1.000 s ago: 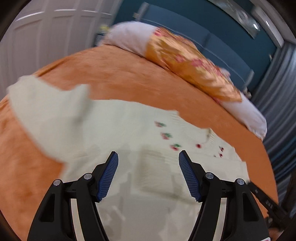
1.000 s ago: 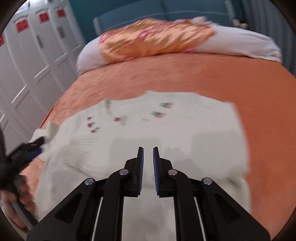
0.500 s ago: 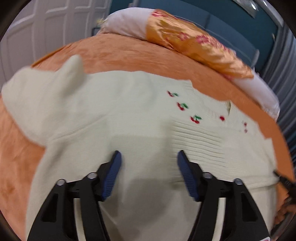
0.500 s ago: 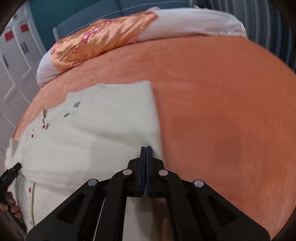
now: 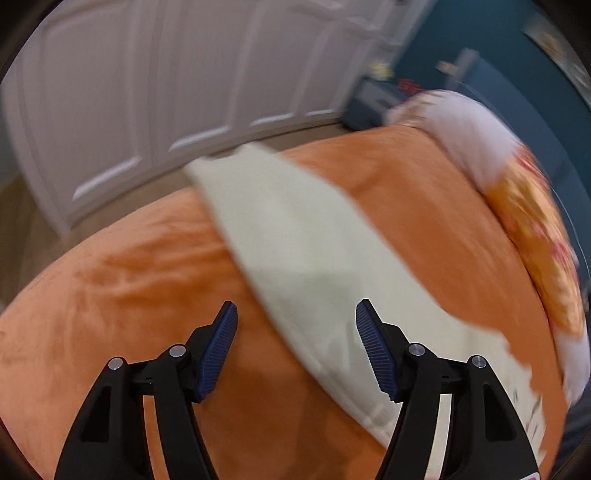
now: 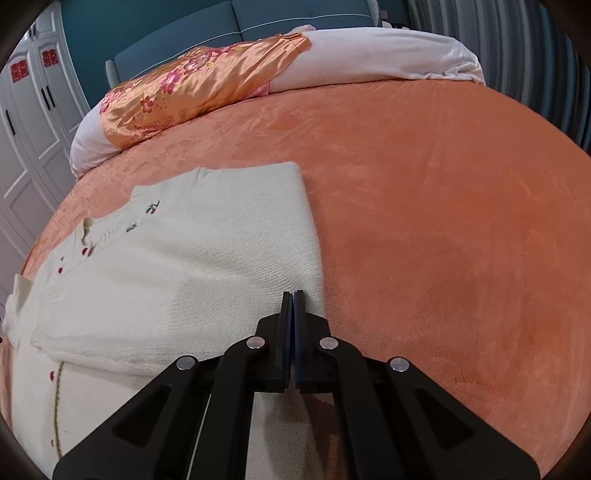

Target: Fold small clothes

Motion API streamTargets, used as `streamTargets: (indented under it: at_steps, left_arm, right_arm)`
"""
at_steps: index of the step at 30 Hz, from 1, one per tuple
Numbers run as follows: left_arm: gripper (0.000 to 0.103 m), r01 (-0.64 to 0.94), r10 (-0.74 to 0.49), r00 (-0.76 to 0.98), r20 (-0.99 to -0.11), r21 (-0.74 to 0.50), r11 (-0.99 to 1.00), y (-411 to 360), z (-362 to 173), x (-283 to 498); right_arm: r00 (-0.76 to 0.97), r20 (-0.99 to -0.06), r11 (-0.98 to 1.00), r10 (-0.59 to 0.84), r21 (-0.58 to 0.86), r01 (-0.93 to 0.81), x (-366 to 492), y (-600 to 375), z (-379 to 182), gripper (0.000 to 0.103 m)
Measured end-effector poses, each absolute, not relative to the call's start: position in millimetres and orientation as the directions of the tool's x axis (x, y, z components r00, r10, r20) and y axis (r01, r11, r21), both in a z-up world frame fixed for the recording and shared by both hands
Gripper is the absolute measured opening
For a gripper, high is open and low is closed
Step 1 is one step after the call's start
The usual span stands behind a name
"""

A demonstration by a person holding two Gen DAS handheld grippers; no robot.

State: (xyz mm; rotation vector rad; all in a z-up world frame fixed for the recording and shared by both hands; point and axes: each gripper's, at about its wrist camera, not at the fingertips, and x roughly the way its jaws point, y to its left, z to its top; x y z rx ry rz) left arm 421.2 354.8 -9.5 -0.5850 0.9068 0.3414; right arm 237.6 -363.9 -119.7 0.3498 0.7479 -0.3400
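A cream knit cardigan [image 6: 192, 266] with small red cherry embroidery lies on the orange bed cover [image 6: 443, 221]. One sleeve is folded across its body. My right gripper [image 6: 293, 299] is shut, its tips over the cardigan's right edge; whether it pinches cloth is hidden. In the blurred left wrist view, the cardigan's other sleeve [image 5: 295, 236] stretches out toward the bed's edge. My left gripper [image 5: 295, 325] is open and empty above the sleeve's near part.
An orange floral pillow [image 6: 199, 88] and a white pillow [image 6: 388, 55] lie at the head of the bed. White wardrobe doors [image 5: 166, 92] stand beyond the bed's left edge. A blue headboard [image 6: 240, 22] is behind.
My left gripper has swung left, from over the cardigan's body to over the outstretched sleeve. My right gripper closed fully and moved to the cardigan's right edge.
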Motion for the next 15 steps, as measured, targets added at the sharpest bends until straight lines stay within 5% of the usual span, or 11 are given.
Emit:
streamTargets:
  at_steps: [6,9,13,15]
  left_arm:
    - [0.058,-0.493,-0.013,0.625,-0.78,-0.408,0.768,353,-16,435]
    - [0.009,-0.46,-0.022,0.607,-0.794,-0.374,0.805,341,-10,446]
    - [0.009,-0.315,0.027,0.726,-0.687,-0.297,0.902,285,56,435]
    - [0.009,-0.145,-0.044,0.796,-0.604,-0.26,0.955,221,102,416]
  right_arm:
    - [0.681,-0.706,0.89,-0.195,0.164,0.425,237,-360,-121,0.0]
    - [0.682,-0.704,0.891,-0.197,0.161,0.424,237,-359,-121,0.0]
    - [0.687,-0.7,0.891,-0.194,0.168,0.423,236,-361,-121,0.0]
    - [0.693,-0.696,0.89,-0.191,0.176,0.421,235,-363,-122,0.0]
